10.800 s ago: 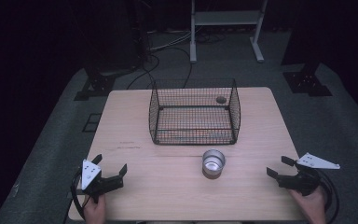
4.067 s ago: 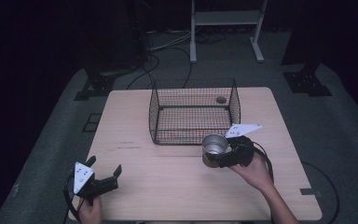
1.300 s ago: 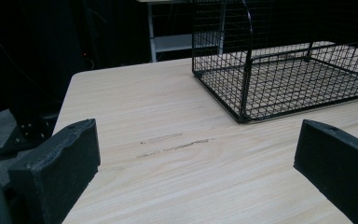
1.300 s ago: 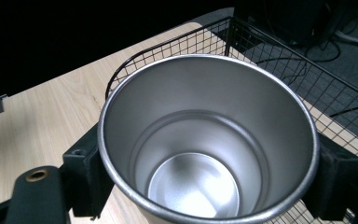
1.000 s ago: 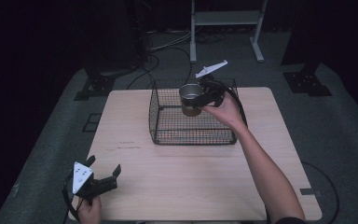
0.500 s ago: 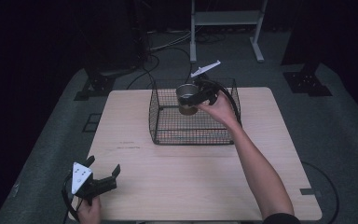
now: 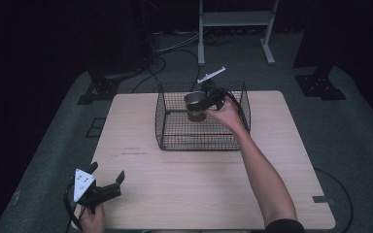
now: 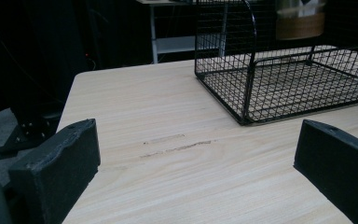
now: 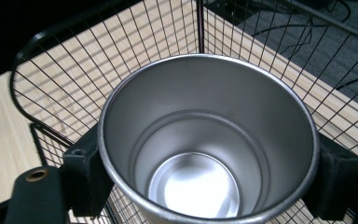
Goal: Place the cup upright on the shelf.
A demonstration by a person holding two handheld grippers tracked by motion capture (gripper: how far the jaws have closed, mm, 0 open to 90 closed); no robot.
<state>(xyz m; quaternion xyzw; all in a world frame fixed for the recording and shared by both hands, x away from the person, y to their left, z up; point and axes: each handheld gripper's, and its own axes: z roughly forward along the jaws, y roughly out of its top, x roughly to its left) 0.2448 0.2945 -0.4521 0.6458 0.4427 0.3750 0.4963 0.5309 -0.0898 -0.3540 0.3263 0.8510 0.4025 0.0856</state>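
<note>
The right tongs squeeze a shiny metal cup, one black jaw on each side of it. The cup is round, silver and empty inside, with its open mouth up. It hangs over the far part of a black wire basket and does not touch the bottom. The basket has an open top and sits on the far middle of the desk. The left tongs rest spread wide at the near left corner, gripping nothing. Bare desk lies all around them.

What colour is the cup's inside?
Bare silver metal: the steel cup is shiny inside and empty, clearest in the right gripper view.
</note>
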